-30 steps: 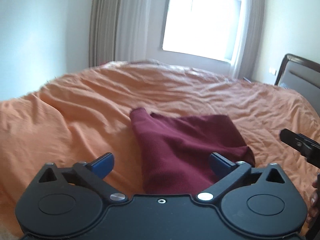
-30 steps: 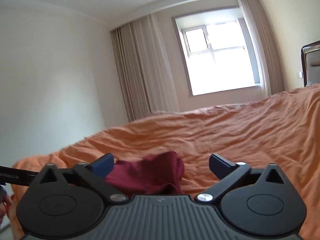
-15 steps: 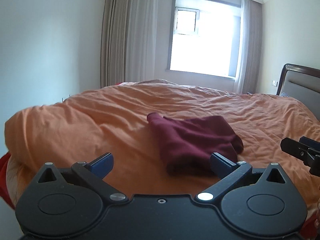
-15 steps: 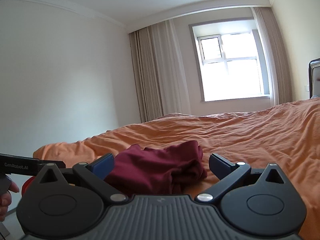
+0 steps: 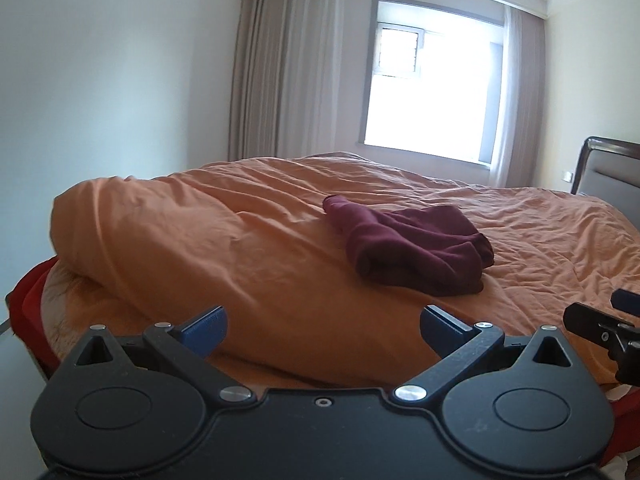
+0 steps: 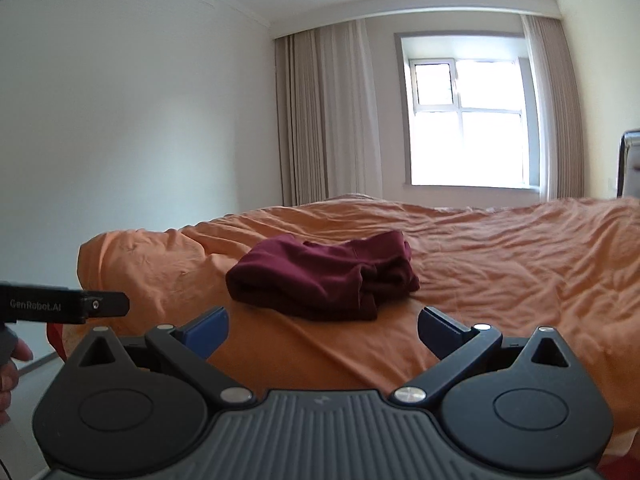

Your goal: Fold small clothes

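Garment (image 5: 412,248), dark red and bundled in folds, lies on the orange bed (image 5: 256,240), apart from both grippers. Your left gripper (image 5: 322,330) and right gripper (image 6: 322,328) have fingers spread, empty. Check its edges sit square, and re-pinch only a loose corner.

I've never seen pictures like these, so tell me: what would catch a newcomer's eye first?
Most striking is the folded maroon garment, a dark bundle lying on the rumpled orange duvet near the bed's near edge. Behind it, the bright window glares between pale curtains. At the bottom of each view sit black grippers, left gripper and right gripper, their blue-tipped fingers spread wide and holding nothing.
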A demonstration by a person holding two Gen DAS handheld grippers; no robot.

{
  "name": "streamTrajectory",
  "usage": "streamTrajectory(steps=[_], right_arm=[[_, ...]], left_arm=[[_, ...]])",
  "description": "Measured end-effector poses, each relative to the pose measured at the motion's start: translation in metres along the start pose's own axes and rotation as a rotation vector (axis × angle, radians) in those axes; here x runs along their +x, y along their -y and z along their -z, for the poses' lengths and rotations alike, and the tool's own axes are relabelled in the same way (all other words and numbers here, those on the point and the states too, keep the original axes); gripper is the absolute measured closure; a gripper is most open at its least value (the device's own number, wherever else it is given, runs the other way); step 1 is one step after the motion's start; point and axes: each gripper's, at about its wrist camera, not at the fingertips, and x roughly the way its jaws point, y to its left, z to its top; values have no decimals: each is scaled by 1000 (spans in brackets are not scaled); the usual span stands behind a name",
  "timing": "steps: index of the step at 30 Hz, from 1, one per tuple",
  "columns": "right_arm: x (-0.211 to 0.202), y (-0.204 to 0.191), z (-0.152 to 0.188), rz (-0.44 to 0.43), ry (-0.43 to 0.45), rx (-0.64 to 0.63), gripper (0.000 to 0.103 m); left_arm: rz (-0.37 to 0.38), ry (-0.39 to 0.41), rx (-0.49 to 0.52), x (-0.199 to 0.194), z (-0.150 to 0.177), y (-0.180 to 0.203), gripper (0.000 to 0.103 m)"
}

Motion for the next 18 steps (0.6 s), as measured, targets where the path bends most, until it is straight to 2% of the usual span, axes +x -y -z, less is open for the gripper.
streamTrajectory(steps=[10,18], right_arm=[[-32,15,15,85,59,71,0],[-35,15,19,95,53,68,0]], left_arm=[[-27,-5,-4,-9,22,1,1],[-14,-5,20,-11,29,8,1]])
